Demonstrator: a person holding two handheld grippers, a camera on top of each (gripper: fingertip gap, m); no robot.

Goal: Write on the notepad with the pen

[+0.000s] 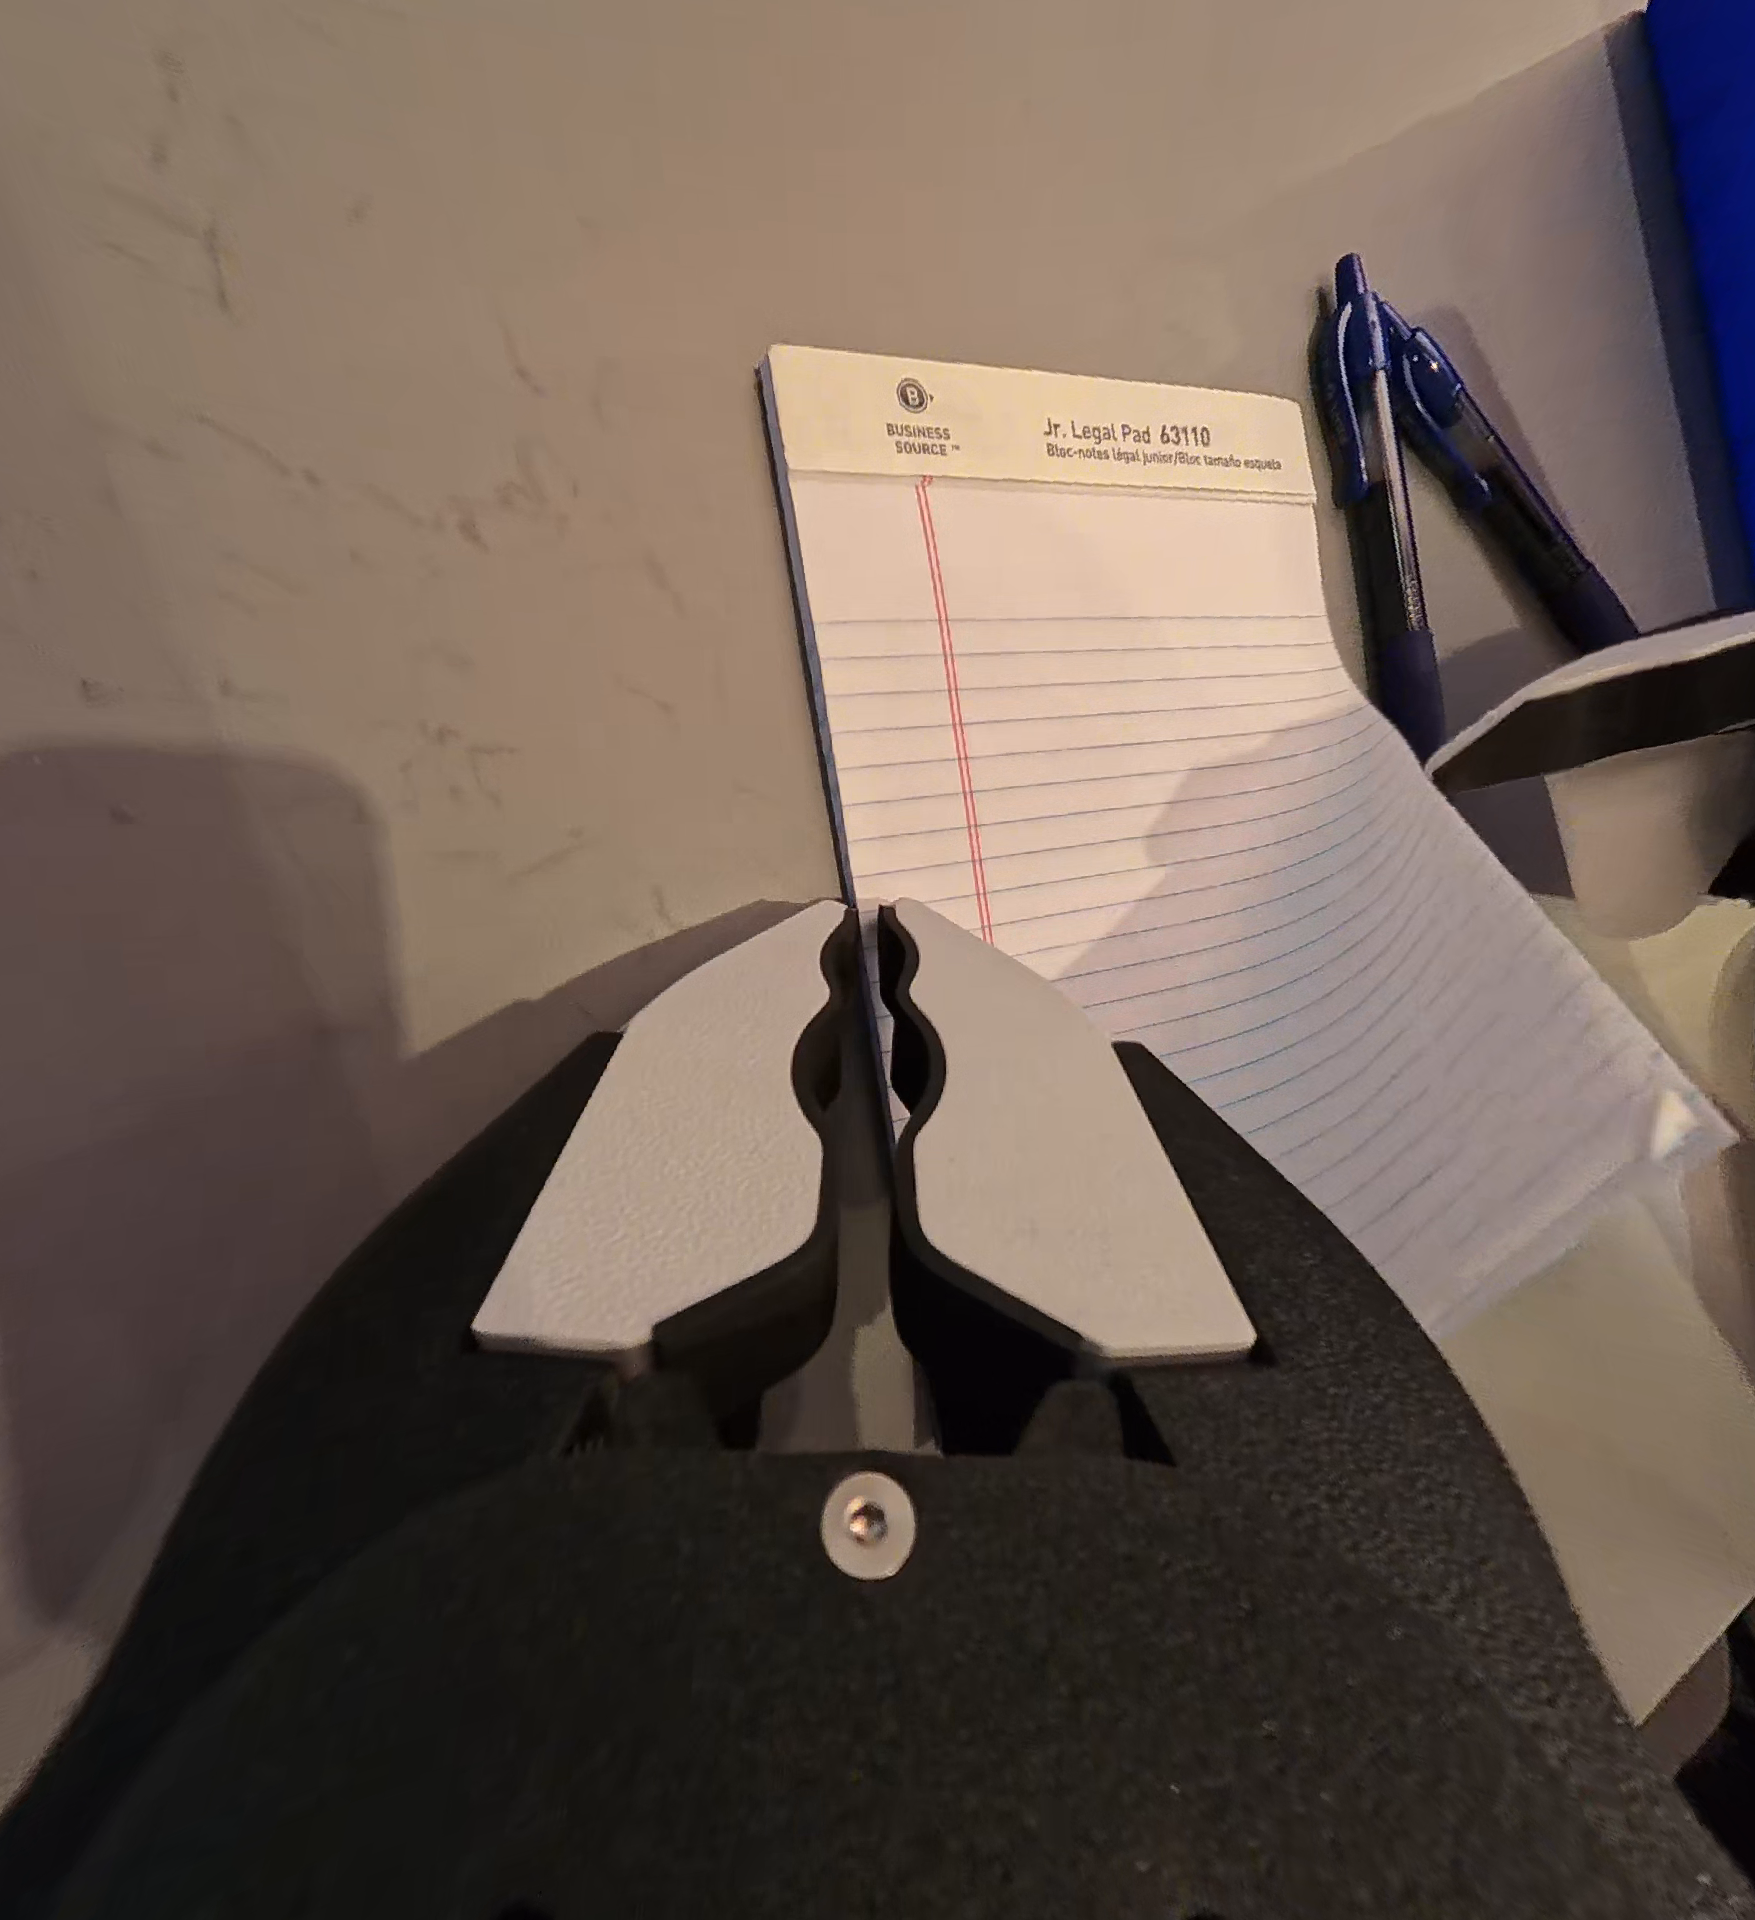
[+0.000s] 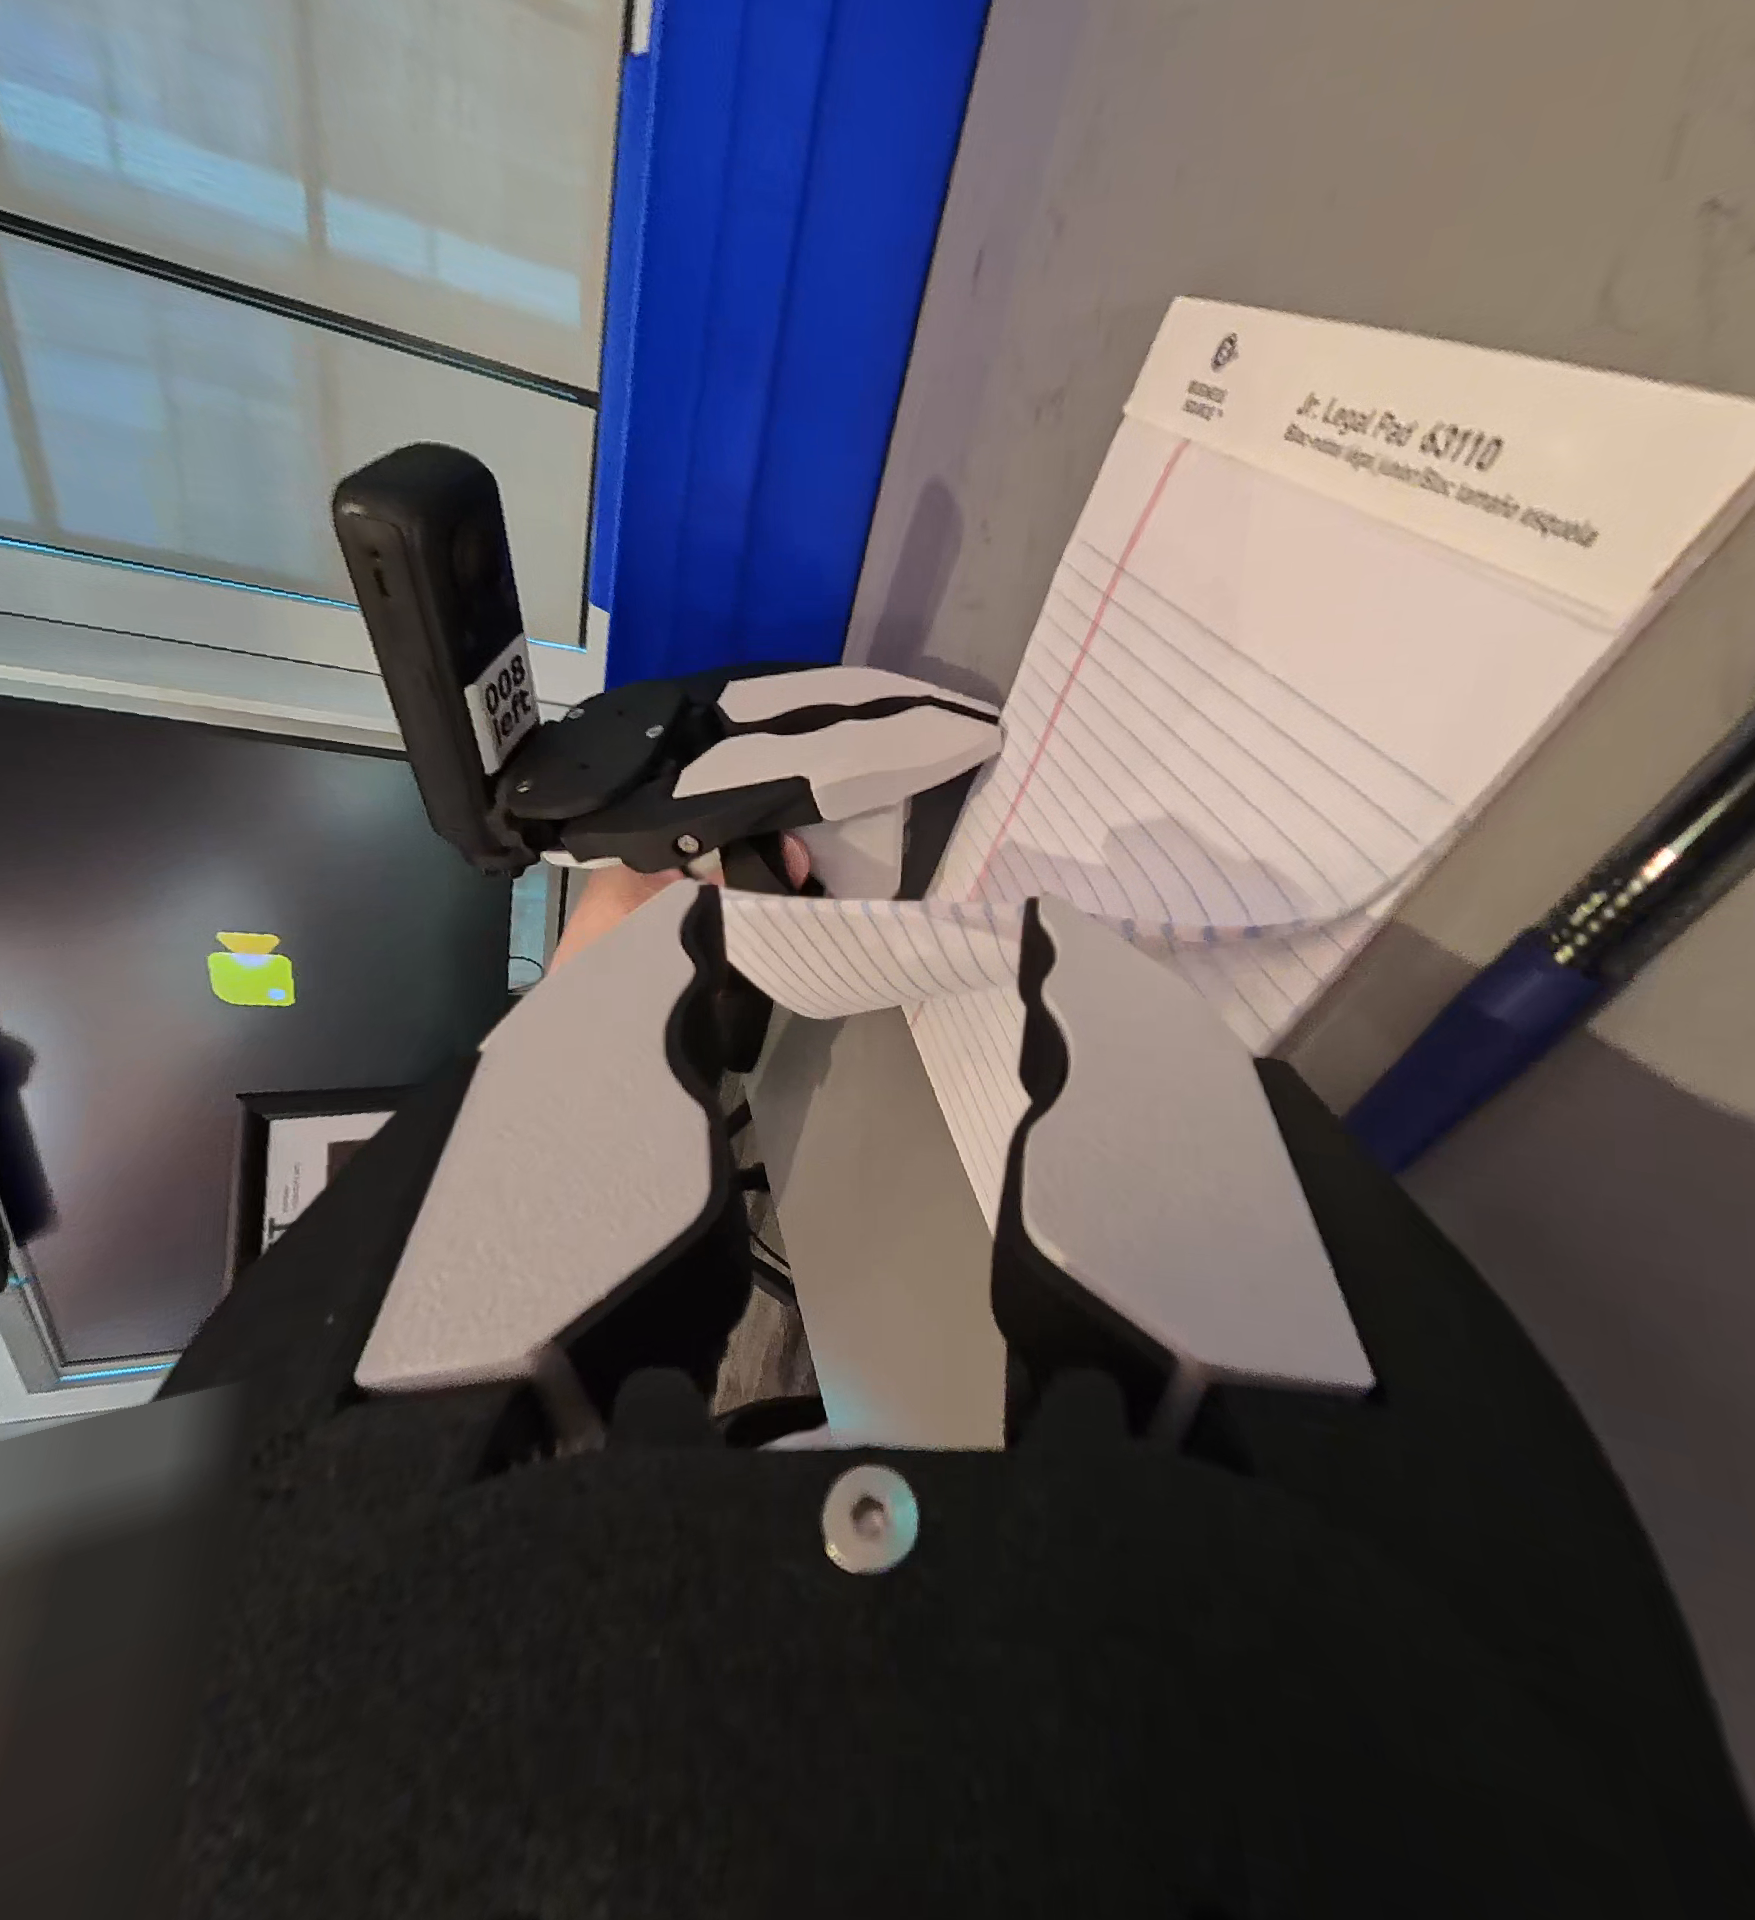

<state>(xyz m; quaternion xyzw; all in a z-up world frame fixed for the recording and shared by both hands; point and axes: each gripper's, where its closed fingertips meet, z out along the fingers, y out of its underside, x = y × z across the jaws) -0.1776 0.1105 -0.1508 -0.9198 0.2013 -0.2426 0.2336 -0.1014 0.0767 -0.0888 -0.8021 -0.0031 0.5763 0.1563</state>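
The notepad lies flat on the grey counter, its bound header strip at the far end from the left wrist camera. The top sheet is white, ruled in blue with a red margin line, and its near portion is lifted and curled away from the pad.

Left tongs: the two fingers are almost together, with only a thin slit between them. The near left edge of the notepad runs into that slit; whether the fingers actually press on it cannot be told. In the right wrist view the same tongs appear side-on at the pad's edge, fingers nearly closed, with a hand partly visible beneath them.

Right tongs: the fingers stand well apart, with the curled sheet lying between their tips, not pinched. Nothing is held.

Two blue pens rest on the counter just beside the pad's right edge, their upper ends crossing. Neither pen is touched by either tongs. A blue upright panel stands beyond the pens.
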